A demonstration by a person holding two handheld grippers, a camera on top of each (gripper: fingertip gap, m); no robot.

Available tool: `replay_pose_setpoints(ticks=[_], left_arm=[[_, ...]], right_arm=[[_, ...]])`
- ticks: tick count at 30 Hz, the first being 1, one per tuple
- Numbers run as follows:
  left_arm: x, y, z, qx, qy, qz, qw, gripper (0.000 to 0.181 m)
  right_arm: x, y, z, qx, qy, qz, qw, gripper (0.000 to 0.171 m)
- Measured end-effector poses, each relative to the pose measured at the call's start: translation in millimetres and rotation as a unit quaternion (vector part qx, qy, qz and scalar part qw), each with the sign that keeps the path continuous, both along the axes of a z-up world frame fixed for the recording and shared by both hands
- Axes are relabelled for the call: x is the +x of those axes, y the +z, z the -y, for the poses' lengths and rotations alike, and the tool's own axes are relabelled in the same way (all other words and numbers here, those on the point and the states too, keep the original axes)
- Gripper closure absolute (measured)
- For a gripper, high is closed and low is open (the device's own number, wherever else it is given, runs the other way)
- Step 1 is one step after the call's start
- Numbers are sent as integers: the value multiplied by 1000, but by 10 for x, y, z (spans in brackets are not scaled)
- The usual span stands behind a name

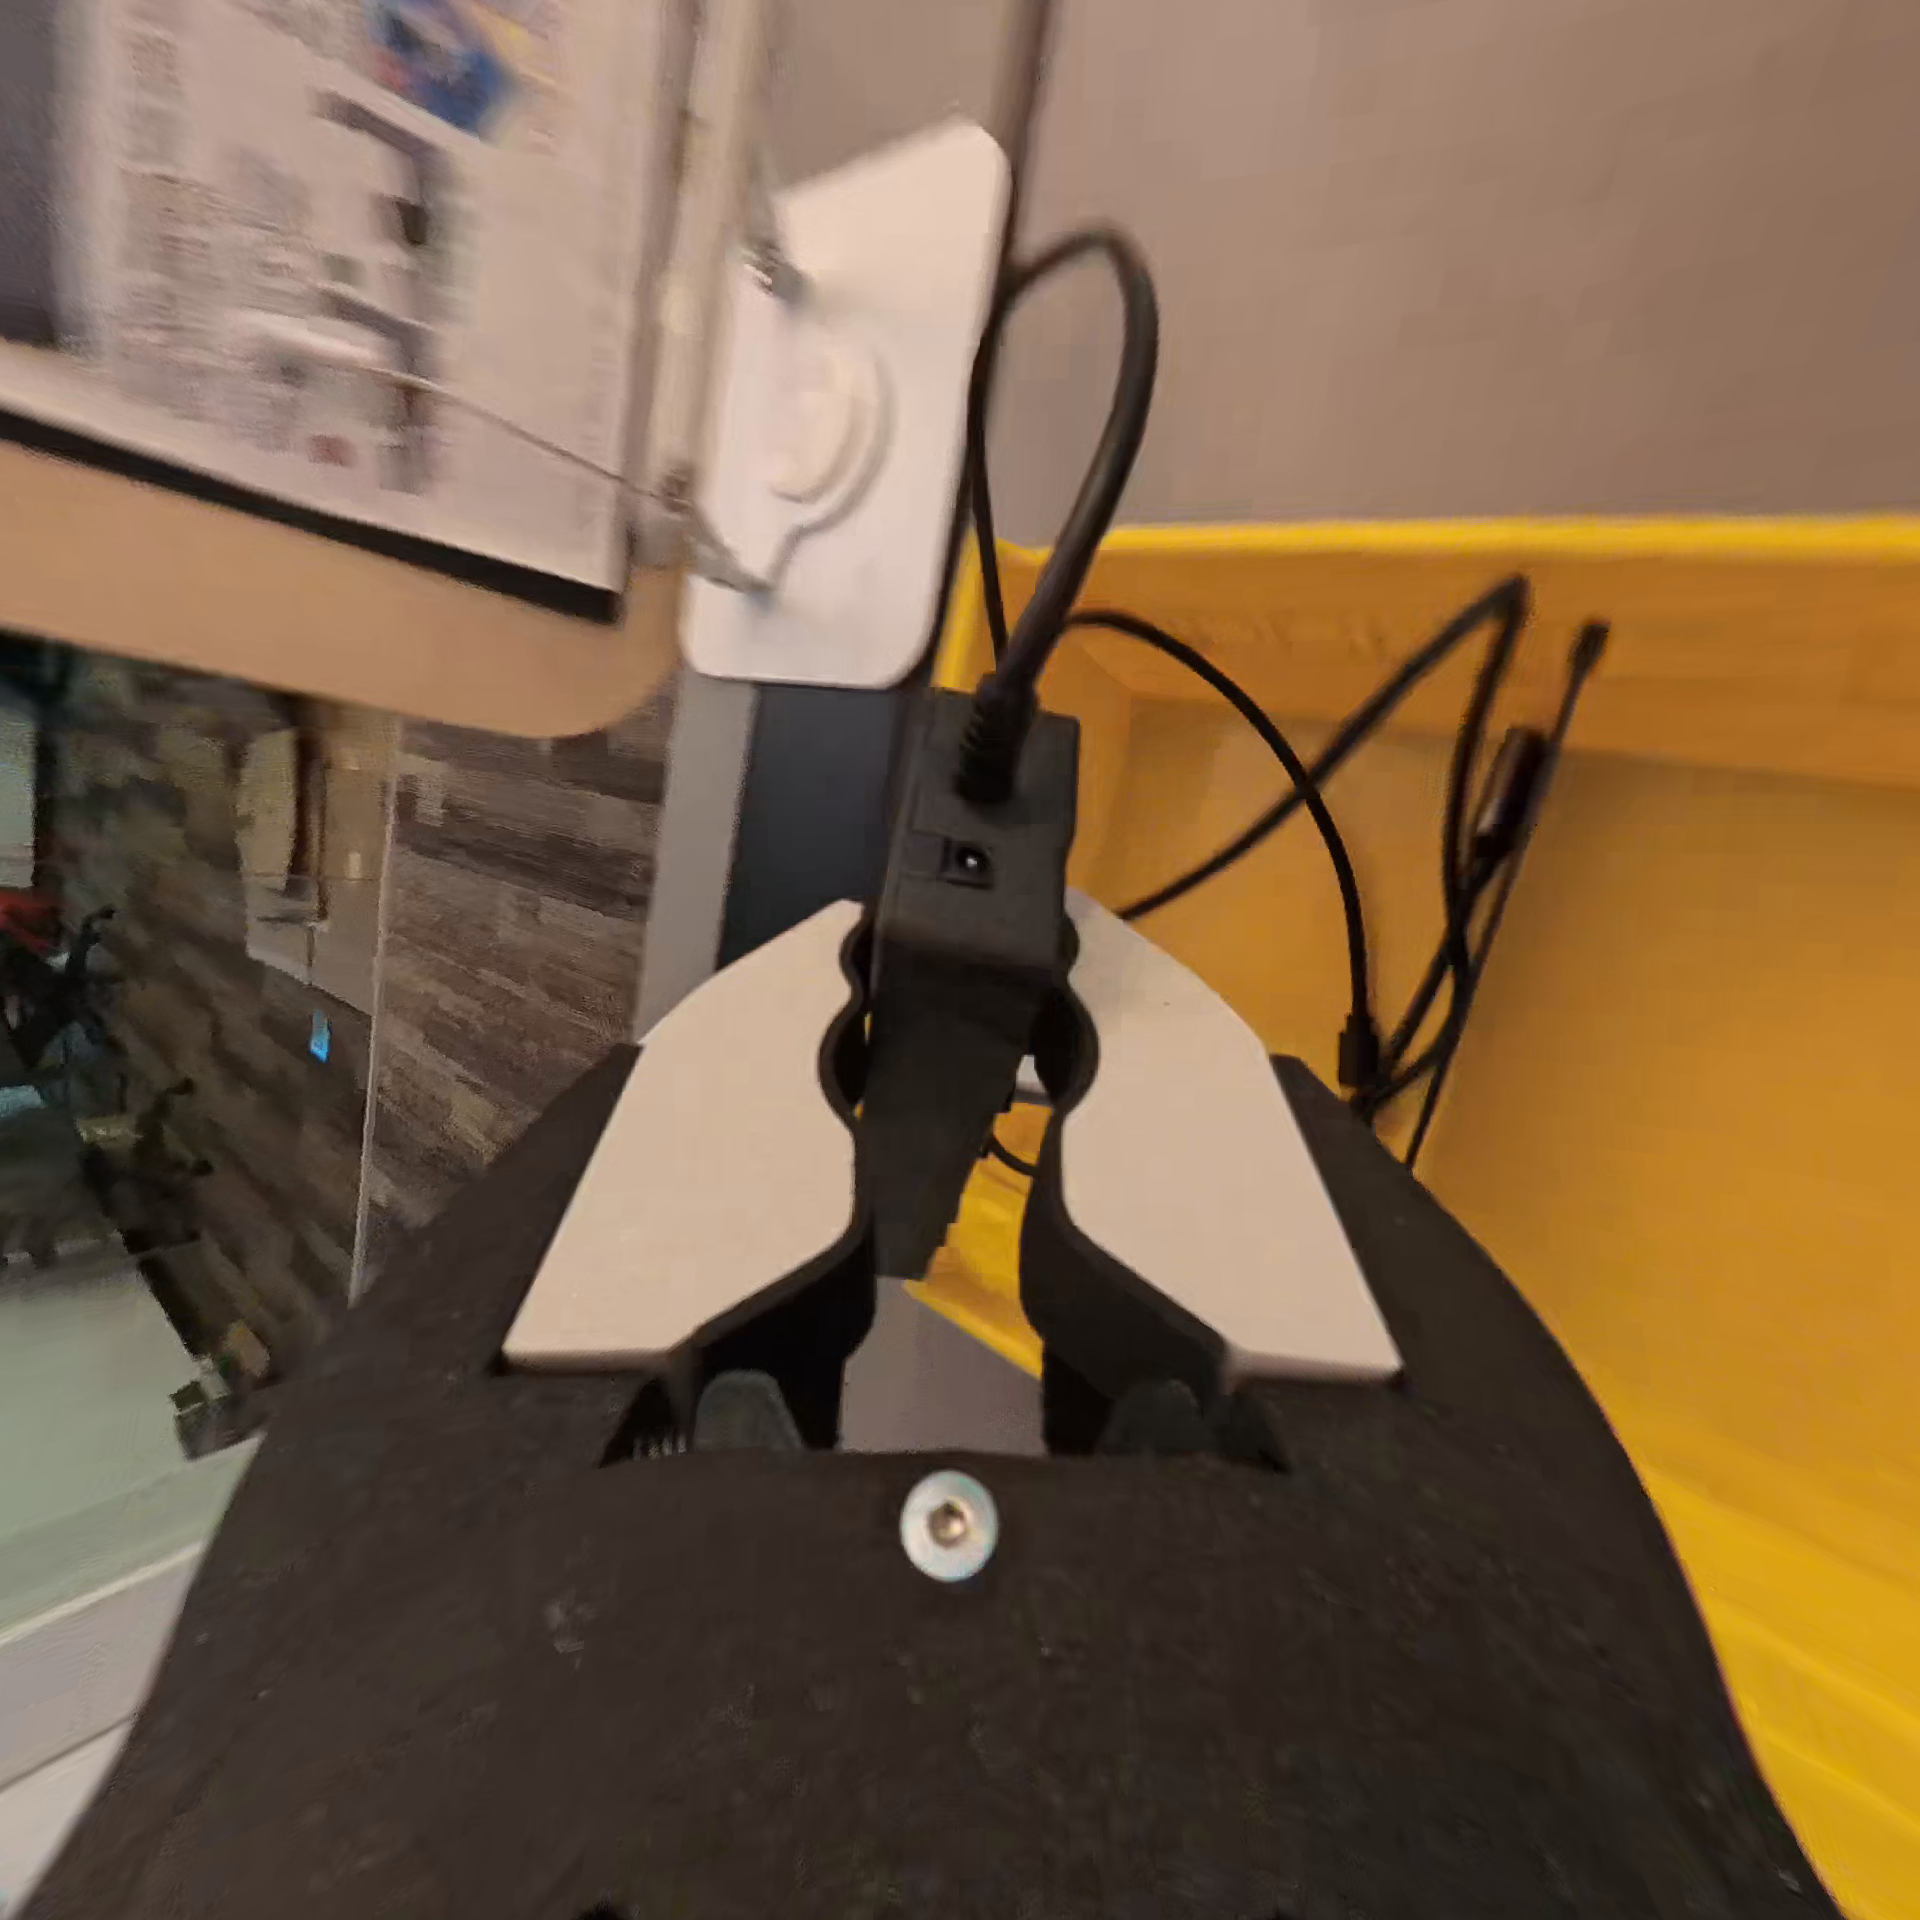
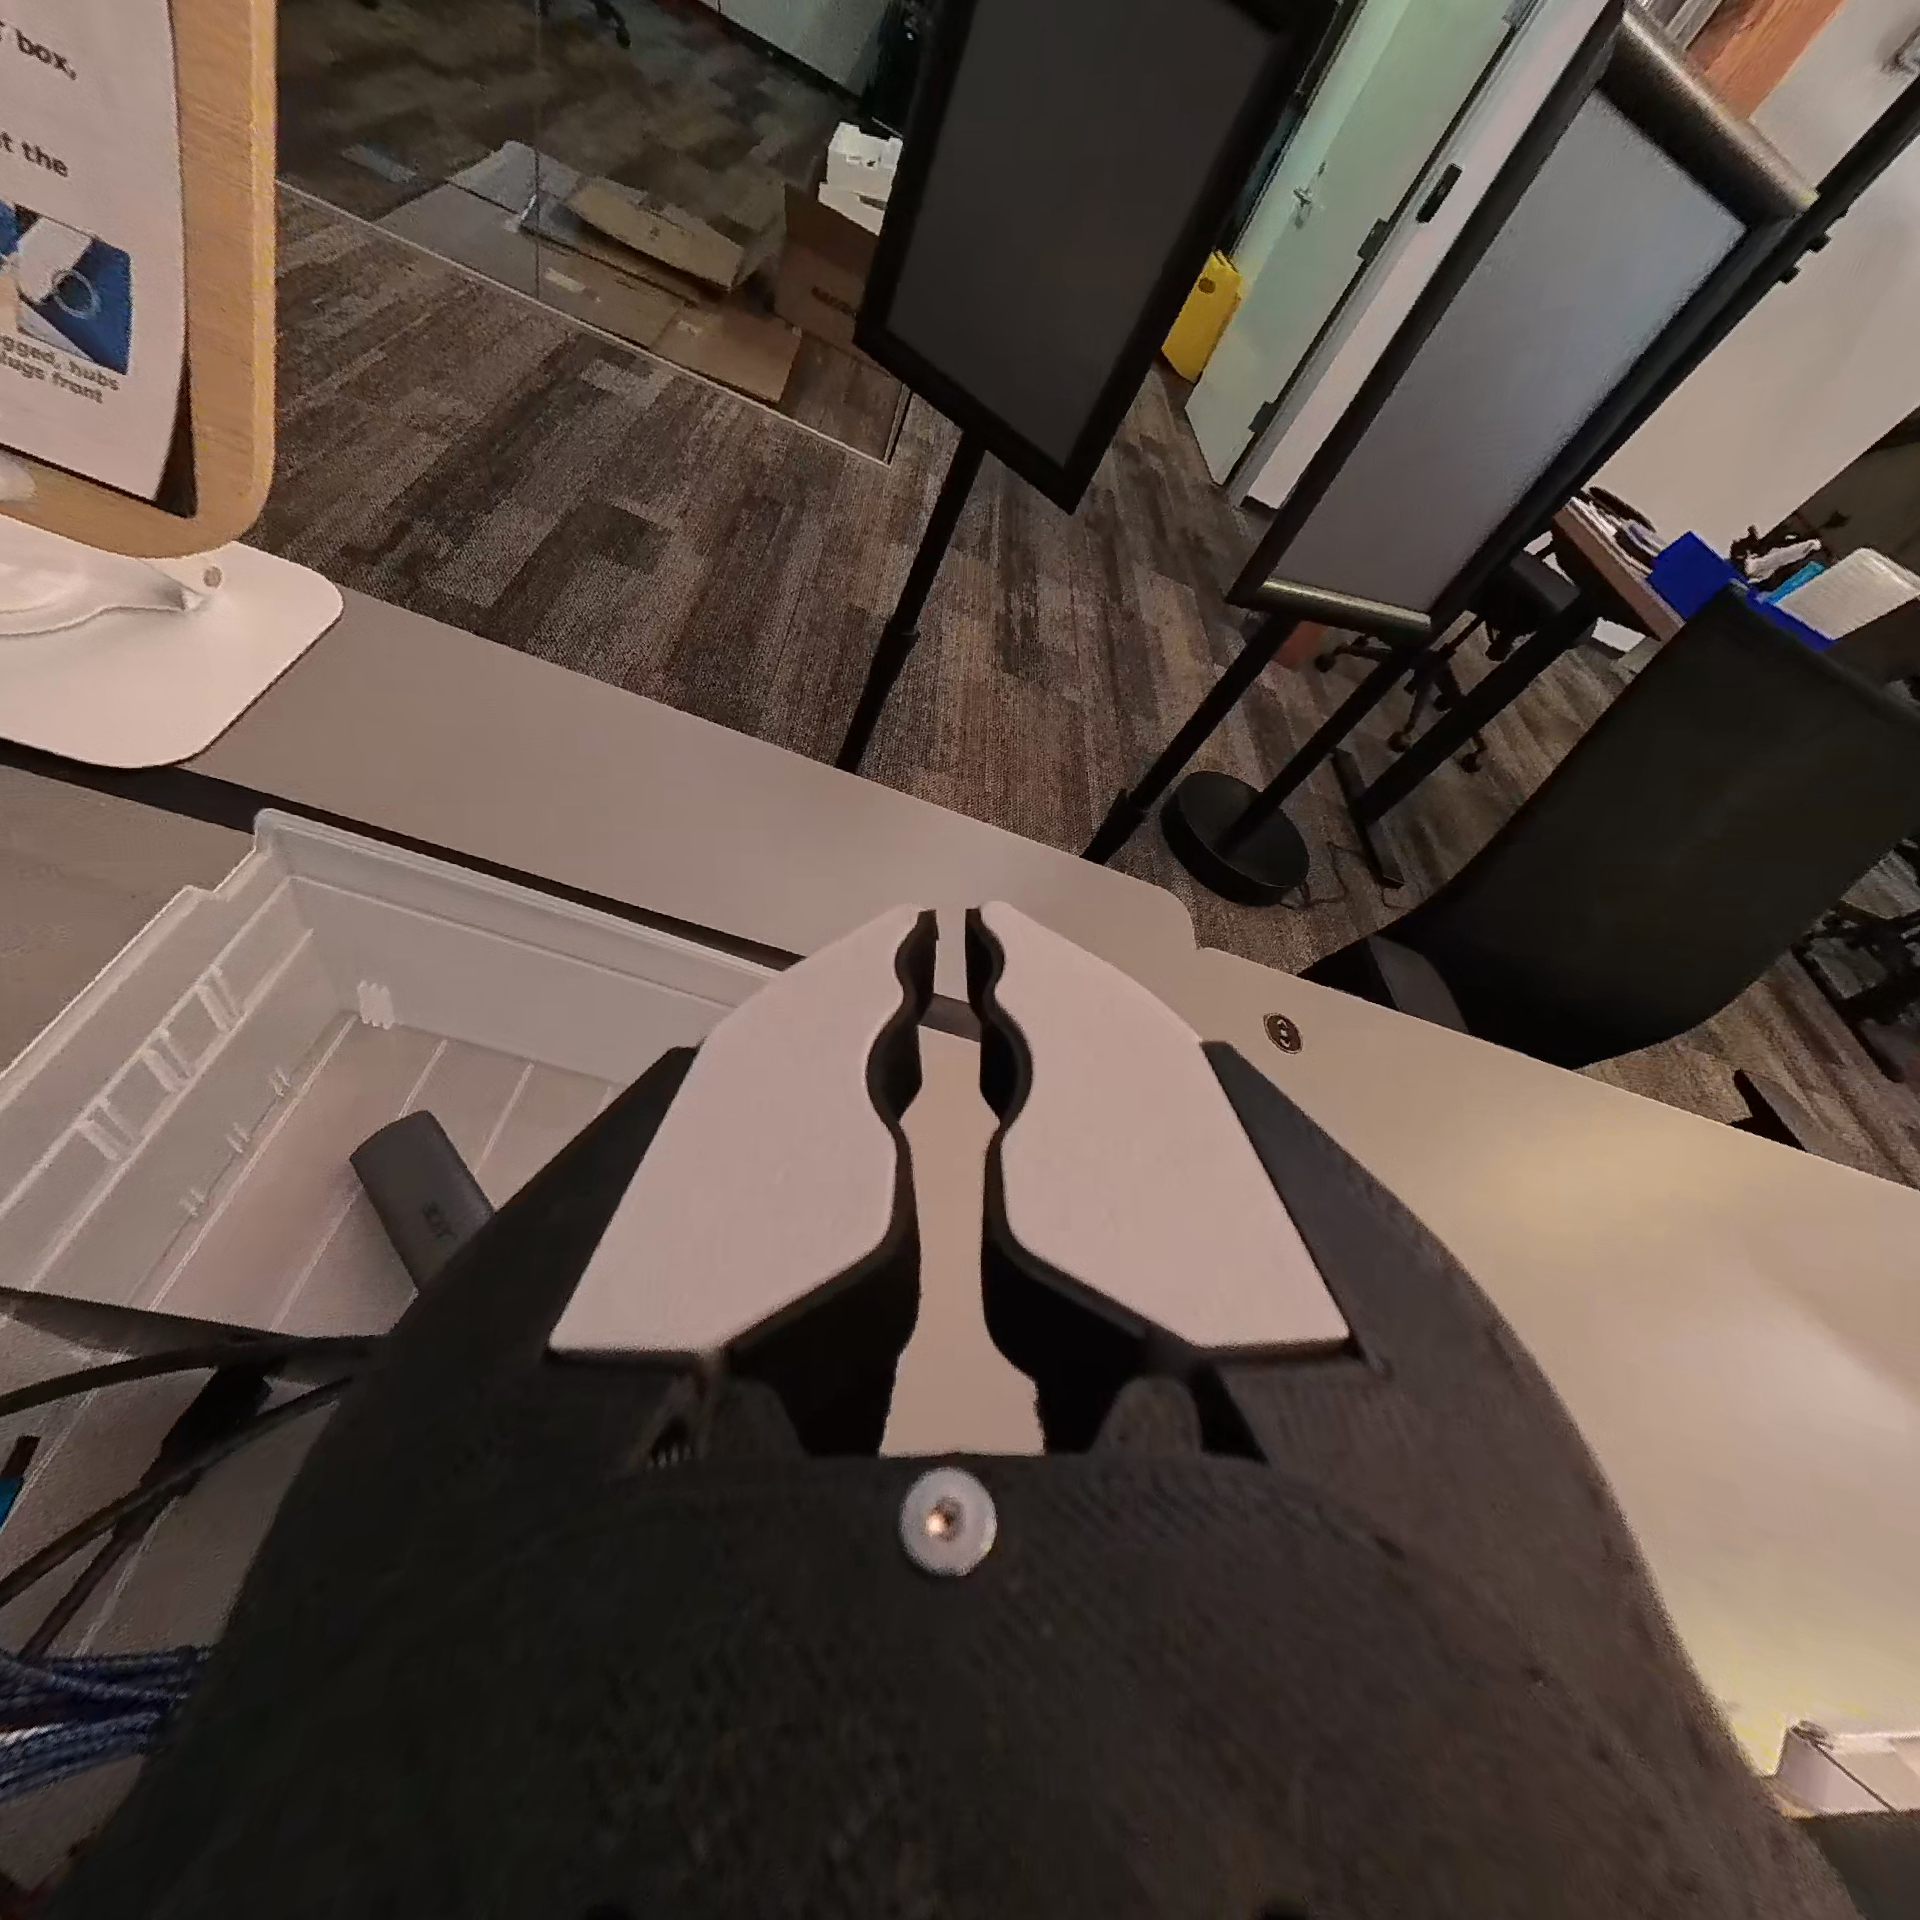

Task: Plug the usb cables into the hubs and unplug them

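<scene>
Hub (image 1: pixel 971 914) clamped in your left gripper (image 1: pixel 961 997), lifted beside the yellow bin (image 1: pixel 1662 1039), cables (image 1: pixel 1455 831) at three o'clock; right gripper (image 2: pixel 951 925) nearly closed, empty. Next, probably: fetch a plug.

Beyond my pale grey desk (image 2: pixel 727 800), patchy grey-brown carpet (image 2: pixel 582 468) is stretching away. A dark framed panel on a thin black pole (image 2: pixel 1070 229) is standing there, frosted partition screens (image 2: pixel 1507 395) are leaning beside it, and a black mesh office chair (image 2: pixel 1662 831) is waiting nearby.
</scene>
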State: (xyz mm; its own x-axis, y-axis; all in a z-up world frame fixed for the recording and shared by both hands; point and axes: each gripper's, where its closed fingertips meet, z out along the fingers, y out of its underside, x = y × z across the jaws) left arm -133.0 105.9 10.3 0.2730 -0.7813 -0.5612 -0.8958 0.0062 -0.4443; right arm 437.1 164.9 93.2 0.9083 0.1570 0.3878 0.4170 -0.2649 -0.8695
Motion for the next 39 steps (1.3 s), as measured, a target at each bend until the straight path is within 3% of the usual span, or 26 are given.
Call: replay_pose_setpoints(ticks=[4, 12, 20, 26, 30, 35, 39], left_arm=[[-10, 533, 67, 30, 36, 111, 993, 153], [115, 1300, 308, 53, 108, 189, 975, 153], [678, 2191, 632, 86, 119, 213, 966, 154], [1195, 2752, 887, 56, 102, 299, 947, 153], [1625, 2932, 1082, 23, 63, 356, 932, 154], [2142, 3017, 1277, -27, 10, 425, 905, 154], [2472, 2975, 1356, -65, -18, 453, 889, 154]], right_arm=[[-78, 45, 29, 5, 17, -2, 1000, 165], [-449, 102, 101, 16, 67, 1, 998, 164], [-1111, 267, 342, 32, 186, -49, 981, 160], [-1593, 367, 615, 34, 288, -80, 954, 160], [-2048, 474, 963, 29, 420, -165, 892, 159], [-2516, 658, 1601, 41, 603, -239, 760, 149], [-2693, 741, 1984, 57, 666, -252, 700, 140]])
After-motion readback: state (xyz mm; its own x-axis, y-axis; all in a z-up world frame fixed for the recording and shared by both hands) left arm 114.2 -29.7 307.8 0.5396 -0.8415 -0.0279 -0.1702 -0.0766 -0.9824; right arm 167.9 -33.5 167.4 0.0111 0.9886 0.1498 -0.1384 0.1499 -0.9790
